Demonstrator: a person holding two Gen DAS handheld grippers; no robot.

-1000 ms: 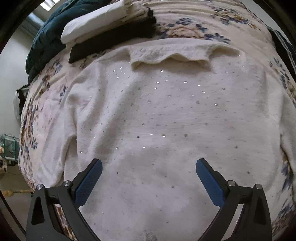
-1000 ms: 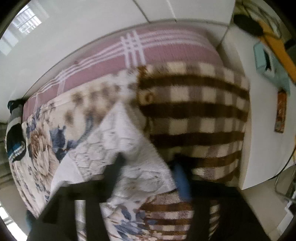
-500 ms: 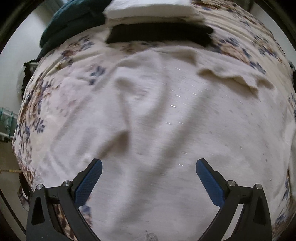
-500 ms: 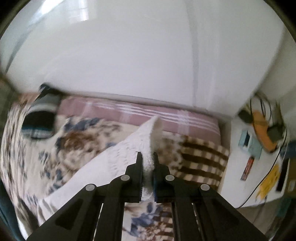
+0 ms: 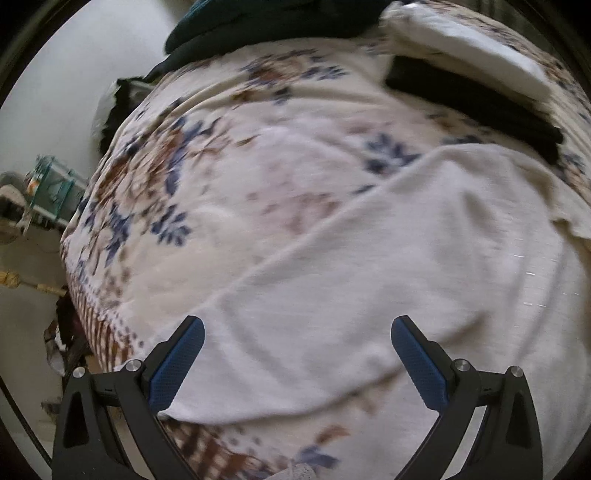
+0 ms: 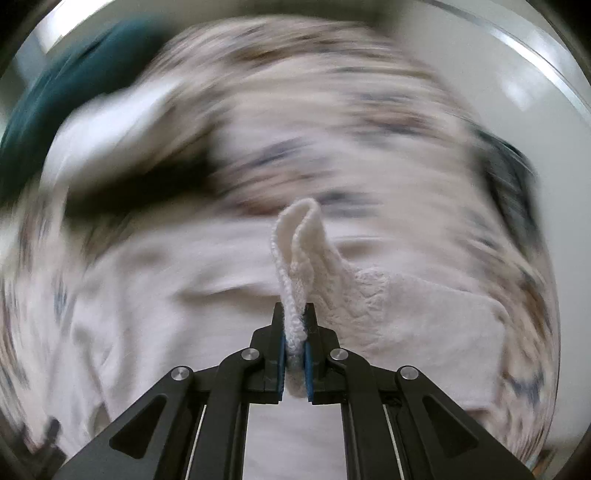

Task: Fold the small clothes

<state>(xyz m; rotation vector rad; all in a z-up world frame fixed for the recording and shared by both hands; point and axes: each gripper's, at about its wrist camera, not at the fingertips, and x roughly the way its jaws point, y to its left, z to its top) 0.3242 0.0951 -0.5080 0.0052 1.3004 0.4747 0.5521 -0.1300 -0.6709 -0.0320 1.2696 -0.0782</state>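
A cream knit sweater [image 5: 388, 266] lies spread on a floral bedspread [image 5: 229, 155]. In the left wrist view its sleeve runs diagonally down to the lower left, and my left gripper [image 5: 297, 334] hovers open above that sleeve with nothing between its blue pads. In the right wrist view my right gripper [image 6: 294, 325] is shut on a pinched fold of the sweater's knit cuff [image 6: 295, 251], which stands up between the jaws. The rest of the sweater [image 6: 406, 325] trails below it, blurred.
A folded white garment [image 5: 465, 40] on a black one [image 5: 472, 96] lies at the bed's far right, with a dark teal blanket [image 5: 266, 18] behind. The bed's edge drops at the left to a floor with a teal rack [image 5: 51, 192].
My left gripper has swept from above the sweater's body to its left sleeve near the bed edge. My right gripper closed on the cuff, lifted it and swung over the sweater.
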